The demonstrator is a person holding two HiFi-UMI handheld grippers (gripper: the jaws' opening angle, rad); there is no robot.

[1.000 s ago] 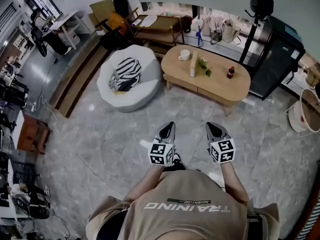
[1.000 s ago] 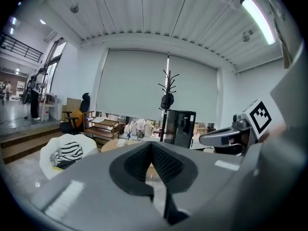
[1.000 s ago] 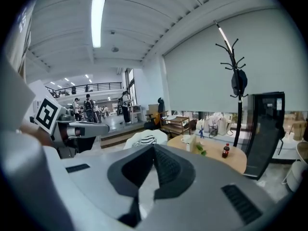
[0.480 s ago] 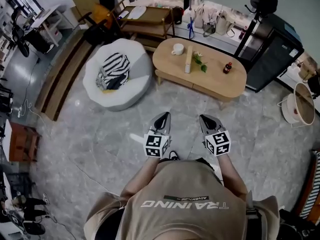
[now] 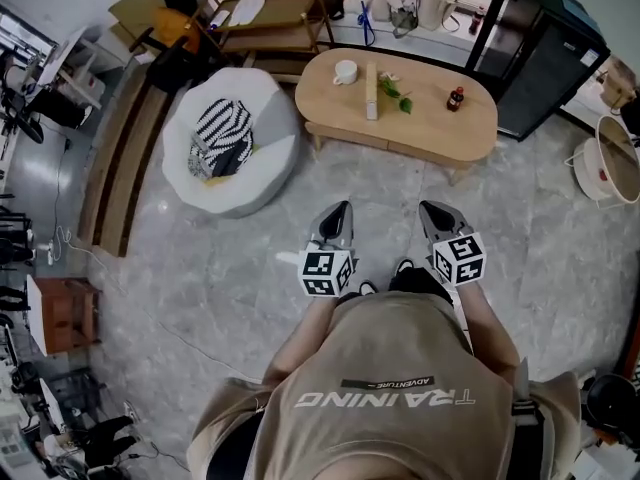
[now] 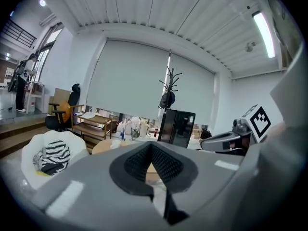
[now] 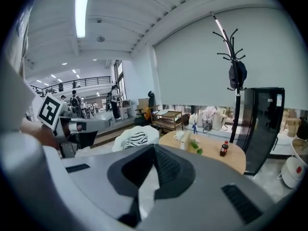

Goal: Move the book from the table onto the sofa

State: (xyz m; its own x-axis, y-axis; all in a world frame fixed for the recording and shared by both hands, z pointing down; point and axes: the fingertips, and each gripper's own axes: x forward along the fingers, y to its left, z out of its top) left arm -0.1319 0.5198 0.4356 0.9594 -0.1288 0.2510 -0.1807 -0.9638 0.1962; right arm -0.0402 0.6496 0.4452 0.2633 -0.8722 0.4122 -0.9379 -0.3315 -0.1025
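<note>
So, going from the left: the white round sofa (image 5: 262, 173) sits in the upper left of the head view with a striped cushion (image 5: 222, 133) lying on it. The book isn't there yet.

The left hand-held gripper (image 5: 338, 213) is low in the middle of the frame over bare floor. Its jaws are pressed together with nothing between them, and it points toward the furniture but is well apart from it.

Next comes the oval wooden tabletop (image 5: 430, 128) at upper centre. On it there's a white cup (image 5: 346, 70), and just right of that is the book (image 5: 371, 105). It looks like it's standing on edge near the middle of the tabletop, with a leafy sprig (image 5: 395, 90) right beside it.

The right hand-held gripper (image 5: 433, 211) is level with the left one, also closed and empty. Above it on the tabletop is a small dark bottle (image 5: 456, 98).

My guess on handling:
- The book looks thin, stiff and fairly light.
- Standing upright like that, a nudge would probably knock it over.
- I'd open one gripper and pinch across the book's thickness at the top edge, near the spine if that can be reached.
- The cover may be a bit slick, so a firm squeeze would help, and the other gripper could steady it.
</note>
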